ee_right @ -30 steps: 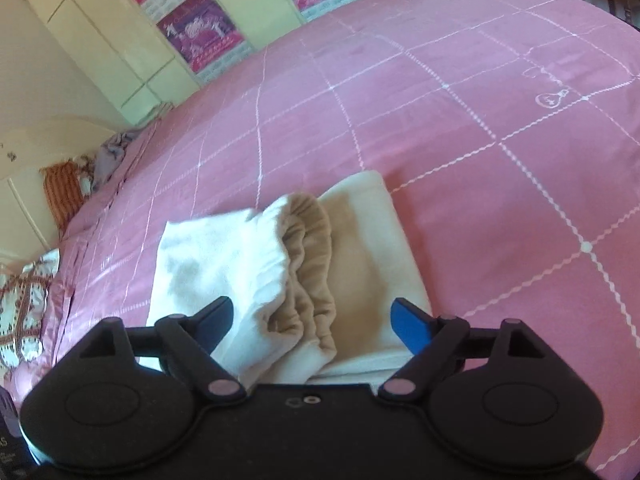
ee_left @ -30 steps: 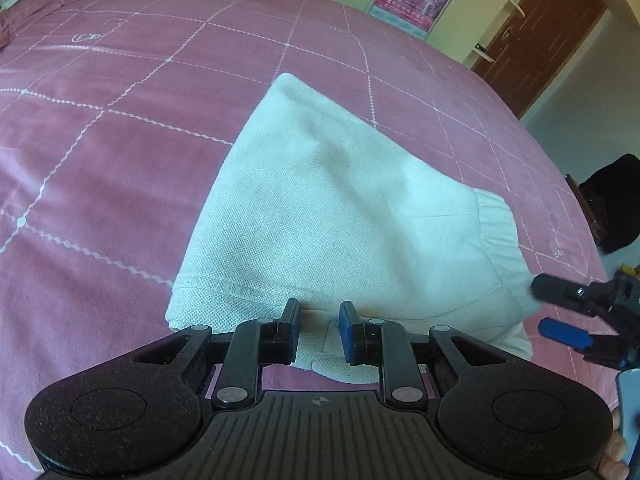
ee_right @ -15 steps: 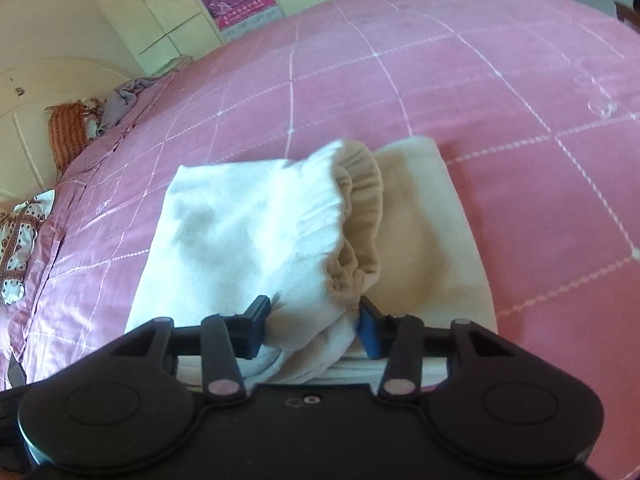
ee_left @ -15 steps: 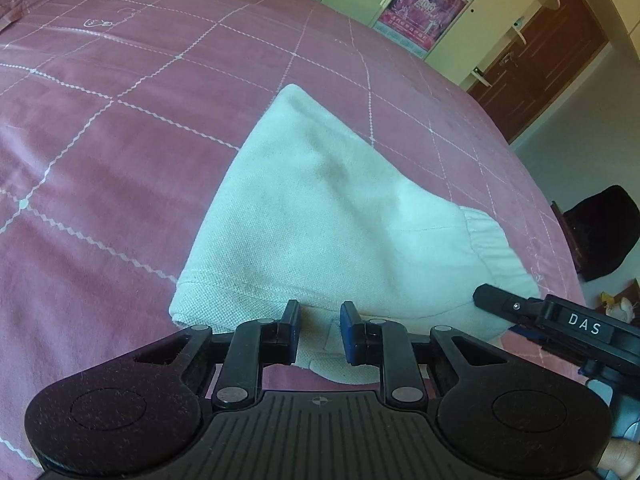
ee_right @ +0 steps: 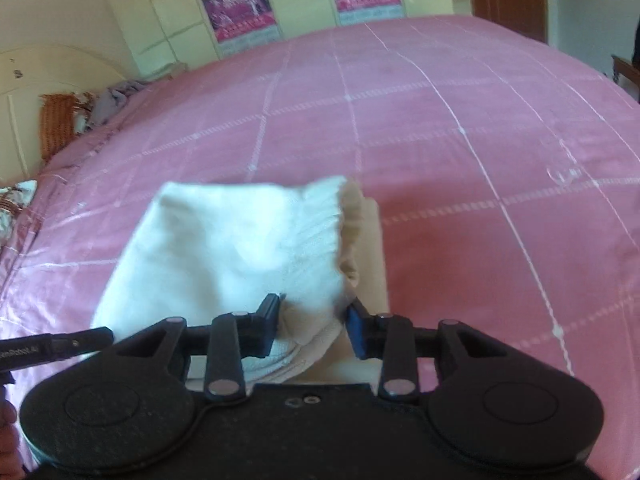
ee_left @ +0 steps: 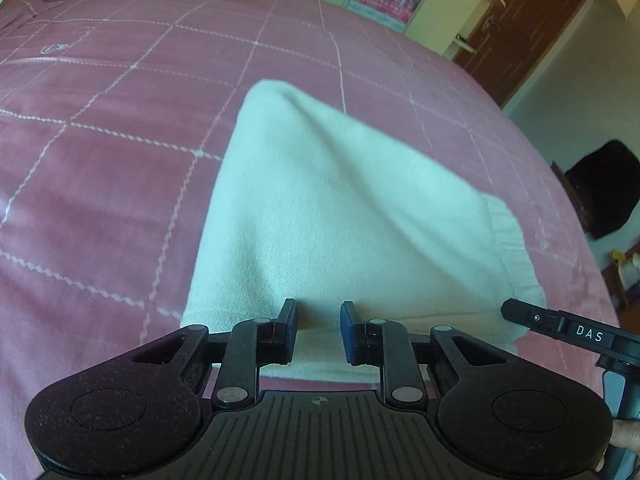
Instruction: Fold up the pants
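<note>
The cream-white pants [ee_left: 340, 216] lie folded on the pink bed, lifted at the near edge. My left gripper [ee_left: 318, 330] is shut on the pants' near hem edge. My right gripper [ee_right: 314, 326] is shut on the bunched elastic waistband [ee_right: 304, 264] and holds that end raised. A beige lower layer [ee_right: 366, 248] of the pants shows under the waistband. The right gripper's finger also shows in the left wrist view [ee_left: 560, 326] at the pants' right corner. The left gripper's finger shows in the right wrist view [ee_right: 56, 346].
The pink checked bedspread [ee_left: 100, 184] spreads all round the pants. Pillows and loose clothes [ee_right: 60, 120] lie by the headboard at far left. A brown door [ee_left: 520, 28] and a dark chair [ee_left: 604, 200] stand beyond the bed's right edge.
My right gripper closed on the waistband and lifted it. Both grippers have raised the pants' near edge, and the cloth now tents upward. The left gripper stayed shut.
</note>
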{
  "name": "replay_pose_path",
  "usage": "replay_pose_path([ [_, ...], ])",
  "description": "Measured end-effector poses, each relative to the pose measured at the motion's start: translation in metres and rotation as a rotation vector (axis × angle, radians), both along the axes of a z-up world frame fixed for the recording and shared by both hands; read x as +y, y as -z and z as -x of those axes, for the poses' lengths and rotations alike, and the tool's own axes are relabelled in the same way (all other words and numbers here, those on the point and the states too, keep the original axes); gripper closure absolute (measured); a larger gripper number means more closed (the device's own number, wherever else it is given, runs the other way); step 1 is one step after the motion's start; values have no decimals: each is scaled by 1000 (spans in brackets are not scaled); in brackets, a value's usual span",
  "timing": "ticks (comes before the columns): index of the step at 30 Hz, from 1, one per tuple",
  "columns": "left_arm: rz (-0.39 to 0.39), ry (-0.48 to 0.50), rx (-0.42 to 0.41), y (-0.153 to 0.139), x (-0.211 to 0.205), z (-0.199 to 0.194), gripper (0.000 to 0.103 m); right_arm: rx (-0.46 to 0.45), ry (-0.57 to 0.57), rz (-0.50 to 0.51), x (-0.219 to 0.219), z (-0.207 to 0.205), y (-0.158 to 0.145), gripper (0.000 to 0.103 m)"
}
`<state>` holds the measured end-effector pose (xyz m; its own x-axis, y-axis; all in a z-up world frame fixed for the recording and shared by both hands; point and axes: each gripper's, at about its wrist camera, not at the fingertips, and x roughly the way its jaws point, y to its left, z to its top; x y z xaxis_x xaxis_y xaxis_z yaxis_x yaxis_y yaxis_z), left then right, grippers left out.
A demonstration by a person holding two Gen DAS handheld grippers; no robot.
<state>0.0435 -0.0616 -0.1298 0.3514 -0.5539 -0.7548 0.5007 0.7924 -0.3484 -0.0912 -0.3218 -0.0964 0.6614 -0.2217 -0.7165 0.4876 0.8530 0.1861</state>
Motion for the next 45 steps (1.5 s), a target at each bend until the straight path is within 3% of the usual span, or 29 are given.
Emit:
replay_pose_path([
  [4,-9,5,-22,2,1,4,81,20,16,-27,1,12,21,64],
  [7,-18,6,-18,-3,1,3,80,5,11,-3,3,9,6,59],
  [10,-40,11,-35,-6,-1,6,80,-65,16,87,12,10,-21,55],
  [14,-50,23,-77,-20,-9,8,80,-110,-49,198,25,-3,-49,58],
  [19,-60,40,-129,-34,-22,7,80,-93,-104,274,36,-31,-55,59],
  [23,-131,56,-124,-17,-32,6,80,-41,-112,274,38,-37,-34,58],
  [27,-149,78,-149,-5,-28,18,81,127,-147,301,32,-28,28,53],
  [28,-150,75,-152,-4,-27,20,81,84,-138,298,28,-18,35,42],
  [30,-145,71,-155,-4,-24,20,81,44,-59,136,9,-9,41,40],
  [31,-148,74,-159,-4,-25,20,81,25,-16,56,-1,-6,42,33],
  [32,-155,80,-165,-5,-26,21,81,18,7,17,-6,-5,44,32],
  [36,-171,99,-179,-9,-27,20,80,26,-12,74,4,-7,33,33],
  [45,-188,131,-232,-28,-41,10,80,-109,-21,184,8,-7,-24,40],
])
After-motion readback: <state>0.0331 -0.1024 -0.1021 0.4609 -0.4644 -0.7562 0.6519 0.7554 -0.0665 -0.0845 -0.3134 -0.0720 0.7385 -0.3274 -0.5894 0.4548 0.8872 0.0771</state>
